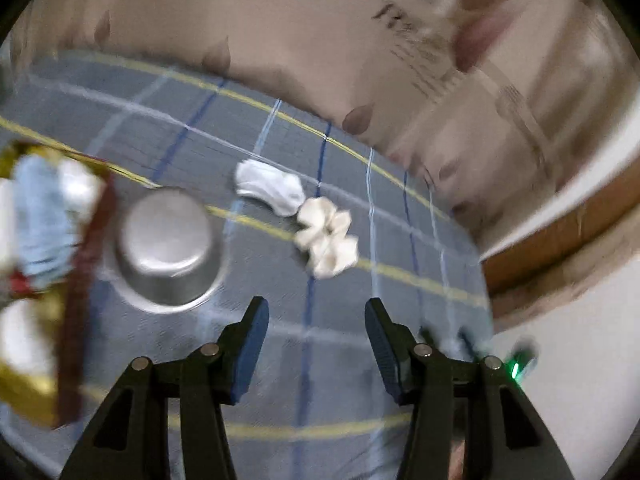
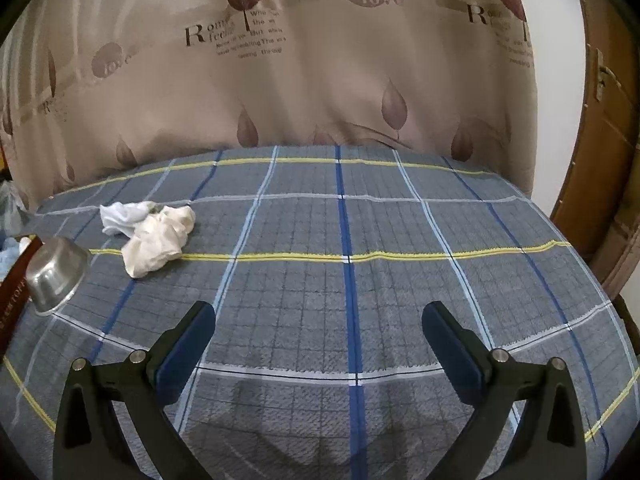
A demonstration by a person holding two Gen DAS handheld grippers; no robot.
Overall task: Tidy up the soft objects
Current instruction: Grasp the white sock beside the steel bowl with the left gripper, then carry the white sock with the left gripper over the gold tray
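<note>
Cream cloth (image 1: 328, 240) lies crumpled on the plaid bed cover (image 2: 400, 280), touching a white cloth (image 1: 267, 187) just behind it — both rest loose, near an upturned steel bowl (image 1: 170, 248). The left gripper (image 1: 316, 320) hovers nearest, its fingers spread with nothing between them; the right gripper (image 2: 319, 324) hangs well apart from the cloths, fingers spread wide and empty too.

Judging from this, the step in hand is a left-hand reach for the cream cloth. It should go best by lowering over the bunched middle, pinching a thick fold, and lifting straight up so the white cloth is not dragged along.

At the left edge a red-and-gold box (image 1: 80, 280) holding pale blue and white fabric is badly blurred and cut off — its contents and free room cannot be made out. Whether either cloth is a sock or a rag is unclear.
</note>
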